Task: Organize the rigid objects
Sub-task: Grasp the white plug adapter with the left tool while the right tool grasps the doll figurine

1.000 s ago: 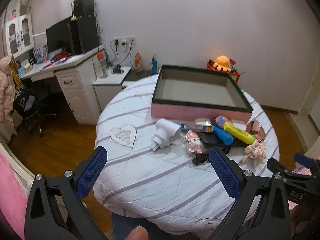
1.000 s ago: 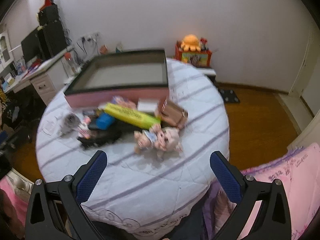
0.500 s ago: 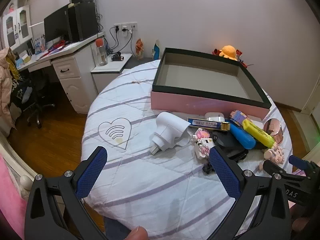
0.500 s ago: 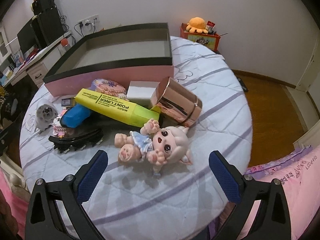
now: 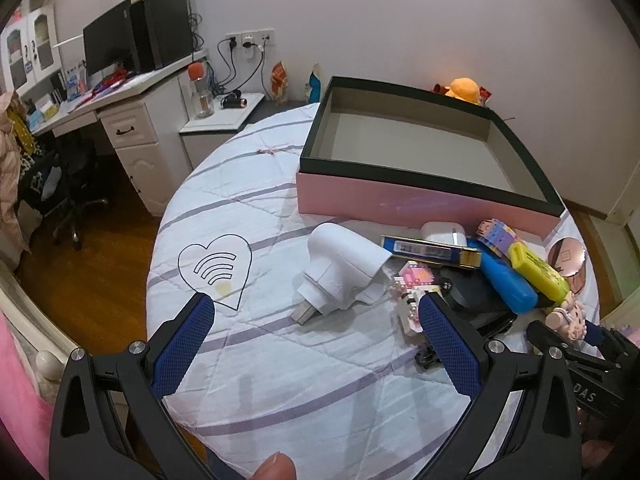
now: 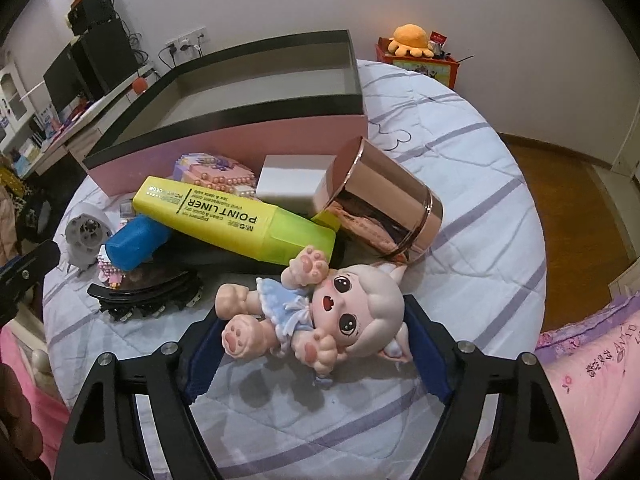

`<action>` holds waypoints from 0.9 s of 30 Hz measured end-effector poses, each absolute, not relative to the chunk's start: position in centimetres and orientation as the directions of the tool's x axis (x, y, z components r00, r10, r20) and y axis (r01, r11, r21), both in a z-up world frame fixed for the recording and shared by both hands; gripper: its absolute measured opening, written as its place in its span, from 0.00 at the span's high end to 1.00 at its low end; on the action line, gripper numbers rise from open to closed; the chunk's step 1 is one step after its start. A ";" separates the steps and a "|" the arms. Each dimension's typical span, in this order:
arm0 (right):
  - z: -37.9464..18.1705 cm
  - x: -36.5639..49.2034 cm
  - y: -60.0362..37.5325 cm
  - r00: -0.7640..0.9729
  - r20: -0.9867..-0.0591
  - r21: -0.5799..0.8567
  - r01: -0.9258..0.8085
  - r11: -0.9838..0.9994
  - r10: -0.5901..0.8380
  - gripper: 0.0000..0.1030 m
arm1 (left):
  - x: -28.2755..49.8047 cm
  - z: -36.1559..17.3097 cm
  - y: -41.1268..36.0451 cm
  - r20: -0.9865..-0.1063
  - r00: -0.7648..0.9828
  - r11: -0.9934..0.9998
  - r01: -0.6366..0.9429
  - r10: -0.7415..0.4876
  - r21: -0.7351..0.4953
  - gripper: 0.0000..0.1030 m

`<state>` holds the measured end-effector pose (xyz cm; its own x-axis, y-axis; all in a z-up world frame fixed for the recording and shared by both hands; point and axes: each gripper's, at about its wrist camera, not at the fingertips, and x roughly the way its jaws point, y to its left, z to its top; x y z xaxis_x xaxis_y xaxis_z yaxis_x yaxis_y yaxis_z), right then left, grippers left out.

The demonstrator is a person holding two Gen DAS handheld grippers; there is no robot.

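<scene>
Round table [image 5: 320, 380], quilted white cover with lilac stripes; landmark: pink box [image 5: 424, 200], dark-rimmed, open and bare inside.

Left of pile, before box: white hair dryer [image 5: 340, 276], smooth plastic, clear of left gripper [image 5: 316, 344], fingers spread wide on nothing.

Centre, against box front: blue marker [image 6: 136, 240]; yellow highlighter [image 6: 236, 220], blocky; black comb [image 6: 144, 292], toothed.

Right, at box corner: rose-gold cup [image 6: 380, 208], mirrored, tipped over.

Nearest: doll [image 6: 312, 312], glossy vinyl, long axis crosswise between right gripper [image 6: 308, 344] fingers, which have just been closing; contact not discernible. Right hand nearer.
</scene>
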<state>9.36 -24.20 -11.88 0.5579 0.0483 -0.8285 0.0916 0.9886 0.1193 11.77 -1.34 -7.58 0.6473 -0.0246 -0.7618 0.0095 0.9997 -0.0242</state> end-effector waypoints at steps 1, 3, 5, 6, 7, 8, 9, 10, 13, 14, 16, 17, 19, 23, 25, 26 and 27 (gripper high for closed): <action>-11.8 9.3 -24.3 0.561 -0.826 0.127 0.090 0.988 0.055 0.21 | 12.0 -7.7 -1.2 -0.764 0.645 1.000 0.006 -0.023 -0.026 0.00; -11.8 9.4 -24.5 0.565 -0.823 0.133 0.087 0.987 0.061 0.21 | 12.2 -7.8 -1.0 -0.765 0.644 1.000 0.001 -0.021 -0.027 0.00; -11.6 9.1 -24.4 0.569 -0.820 0.136 0.084 0.987 0.065 0.21 | 12.3 -7.9 -0.9 -0.767 0.641 1.000 -0.003 -0.019 -0.027 0.00; -11.5 9.0 -24.4 0.570 -0.819 0.135 0.081 0.987 0.066 0.21 | 12.3 -7.9 -0.8 -0.767 0.641 1.000 -0.004 -0.017 -0.027 0.00; -11.3 8.9 -24.4 0.571 -0.818 0.135 0.078 0.988 0.067 0.21 | 12.3 -7.9 -0.7 -0.767 0.641 1.000 -0.007 -0.016 -0.026 0.00; -11.2 8.9 -24.5 0.573 -0.817 0.136 0.077 0.988 0.068 0.21 | 12.3 -8.0 -0.6 -0.769 0.640 1.000 -0.009 -0.014 -0.027 0.00; -11.1 8.9 -24.5 0.574 -0.816 0.139 0.075 0.987 0.071 0.21 | 12.3 -8.1 -0.5 -0.770 0.638 1.000 -0.012 -0.013 -0.027 0.00; -11.1 8.8 -24.6 0.575 -0.815 0.142 0.074 0.987 0.075 0.21 | 12.4 -8.2 -0.4 -0.772 0.635 0.999 -0.016 -0.012 -0.028 0.00; -10.9 8.5 -24.7 0.578 -0.812 0.154 0.072 0.985 0.084 0.22 | 12.5 -8.4 0.0 -0.775 0.632 0.999 -0.020 -0.013 -0.032 0.00; -10.8 8.4 -24.7 0.580 -0.810 0.157 0.071 0.985 0.087 0.22 | 12.6 -8.5 0.0 -0.774 0.633 0.999 -0.019 -0.009 -0.027 0.00; -10.6 8.3 -24.7 0.581 -0.808 0.159 0.064 0.985 0.092 0.22 | 12.8 -8.6 0.0 -0.773 0.635 1.000 -0.011 -0.007 -0.018 0.00; -10.6 8.3 -24.7 0.583 -0.807 0.159 0.063 0.985 0.093 0.22 | 13.1 -8.8 0.0 -0.776 0.631 1.000 -0.004 -0.009 -0.015 0.00; -10.6 8.4 -24.6 0.583 -0.807 0.160 0.062 0.985 0.095 0.22 | 14.0 -9.3 0.0 -0.783 0.621 1.000 0.009 -0.026 -0.026 0.00; -10.4 8.4 -24.4 0.587 -0.804 0.164 0.060 0.985 0.098 0.22 | 15.5 -10.1 -0.5 -0.788 0.615 1.000 0.029 -0.017 0.001 0.00; -10.3 8.4 -24.4 0.589 -0.802 0.163 0.058 0.985 0.098 0.22 | 16.5 -10.8 -1.0 -0.789 0.614 0.999 0.049 -0.013 0.021 0.00; -10.3 8.5 -24.4 0.589 -0.802 0.164 0.057 0.985 0.099 0.22 | 17.0 -11.1 -1.1 -0.794 0.608 0.998 0.056 -0.015 0.024 0.00; -10.3 8.5 -24.4 0.588 -0.802 0.166 0.058 0.985 0.101 0.22 | 17.4 -11.5 -1.2 -0.800 0.599 0.998 0.062 -0.019 0.023 0.00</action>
